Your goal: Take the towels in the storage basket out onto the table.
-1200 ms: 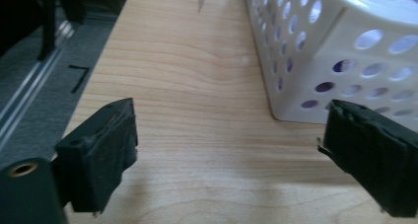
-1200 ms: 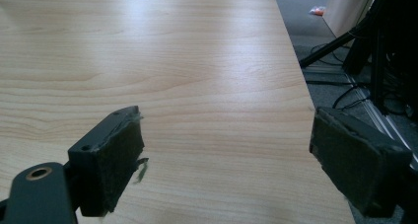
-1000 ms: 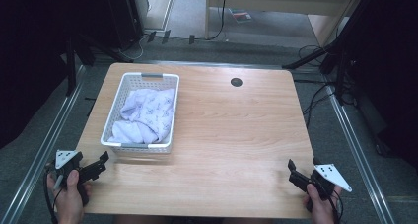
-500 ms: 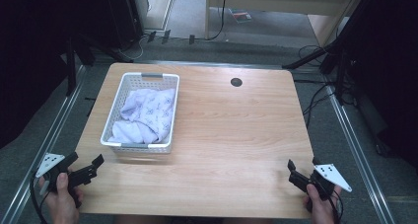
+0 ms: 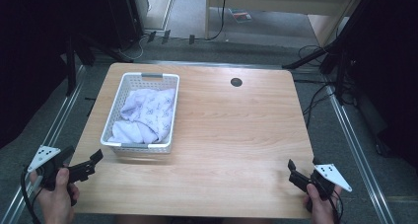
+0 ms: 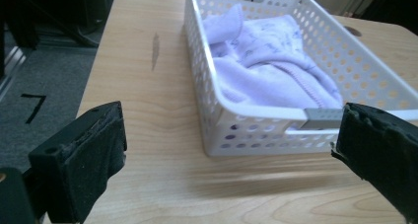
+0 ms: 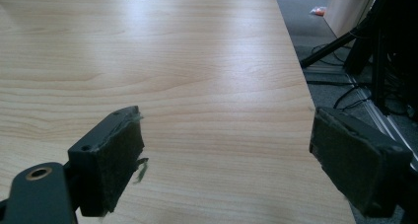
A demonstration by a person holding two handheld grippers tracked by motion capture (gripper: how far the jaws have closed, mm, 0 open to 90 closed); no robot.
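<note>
High view, contents: one wooden table (image 5: pixel 222 135), one white perforated basket (image 5: pixel 112 110), one pale lilac cloth (image 5: pixel 148 113), two grippers, two hands.

Basket: stands on the table's left half, long side running away from the person, with one grey handle strip at each short end (two in all). The cloth lies bunched inside it, filling most of the floor and staying below the rim; a faint print shows on its upper folds.

Table: one dark round hole (image 5: pixel 236 82) near the far edge, right of centre.

Left gripper (image 5: pixel 86 166): held in the left hand (image 5: pixel 56 197) at the table's near left corner, tilted, tips aimed up and rightward toward the basket's near end. Its jaws have just been opening and stand wide apart with nothing between them. In the left gripper view the two black pads (image 6: pixel 96 150) frame the basket's near wall (image 6: pixel 261 130) and the cloth (image 6: pixel 271 68) behind it; the gripper is near the basket, not touching it.

Right gripper (image 5: pixel 300 172): held in the right hand (image 5: pixel 323 204) at the near right corner, low over the table, well apart from the basket. In the right gripper view its pads (image 7: pixel 116 155) are spread wide over bare wood (image 7: pixel 197 76), holding nothing (a few green fibres cling to the left pad).

Floor: cables and black stand legs lie beyond the table's far and right sides.
</note>
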